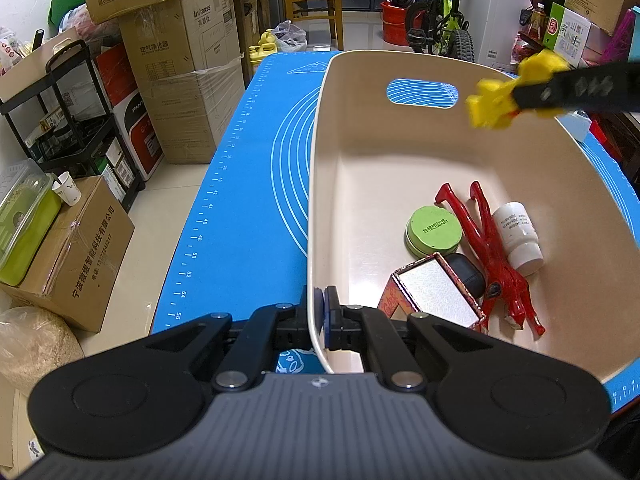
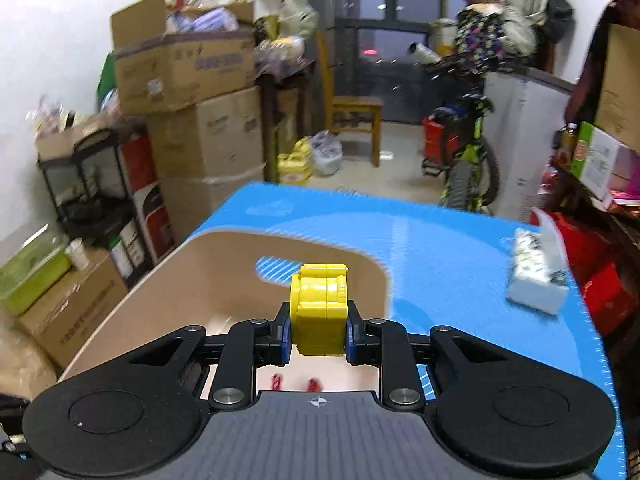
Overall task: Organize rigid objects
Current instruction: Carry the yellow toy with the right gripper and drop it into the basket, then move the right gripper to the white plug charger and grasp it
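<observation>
- A cluttered storeroom is seen, with stacked cardboard boxes, a wooden chair and a bicycle at the far side; in front, a worktop is covered by a blue silicone mat with white ruler marks (image 1: 248, 208).
- On the mat stands a cream plastic tub with a cut-out handle slot (image 1: 400, 72). Lying together at its near right are a red plastic figure (image 1: 490, 248), a round green tin (image 1: 434, 232), a small white bottle (image 1: 520, 236), a dark rounded case (image 1: 466, 272) and a small patterned box with a pale top (image 1: 436, 296).
- The left tool (image 1: 323, 312) is closed tight on the tub's near left wall, one pad outside and one inside, so the tub is held steady.
- The right tool (image 2: 318, 330) is closed on a yellow blocky plastic toy (image 2: 320, 308), which is pinched between the blue pads and sticks out forward past them.
- In the left wrist view the toy (image 1: 504, 96) is seen in the air at the tub's far right rim, blurred, above the interior and well apart from the heap.
- The deciding relation: the tub's open floor lies below and forward of the right tool, and the bare floor at the far left is judged the freer spot for dropping the toy.
- A white tissue pack (image 2: 538, 280) is left on the mat, right of the tub.
</observation>
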